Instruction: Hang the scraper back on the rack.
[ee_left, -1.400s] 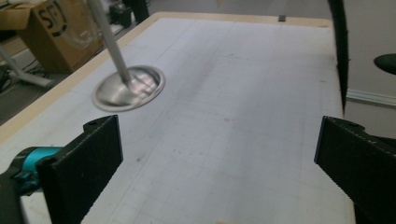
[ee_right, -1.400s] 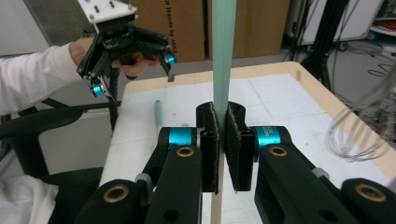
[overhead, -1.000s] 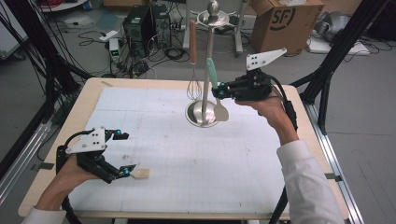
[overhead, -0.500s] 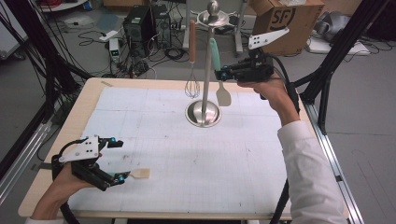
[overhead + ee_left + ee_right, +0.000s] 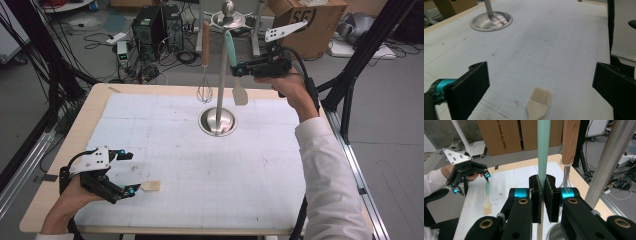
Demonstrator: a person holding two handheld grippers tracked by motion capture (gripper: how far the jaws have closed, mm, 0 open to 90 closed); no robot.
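Mint-green and slender, the handle of the spatula (image 5: 543, 150) is clamped between the flat black pads of the right gripper (image 5: 543, 200). The spatula has a cream flat blade and hangs upright just beside the polished metal pole of the rack (image 5: 218, 122), above its round dished base. A whisk (image 5: 204, 90) with a wooden handle and wire loops hangs on the pole's other side. On the table (image 5: 90, 107), a white gridded mat (image 5: 250, 165) with faint scuffs covers the wood top. The left gripper (image 5: 541, 82) is held low over the mat near the table's front left corner, jaws spread wide and grasping nothing. A brush (image 5: 538, 102) with a cream, ribbed, comb-like head lies flat on the mat between those jaws, untouched.
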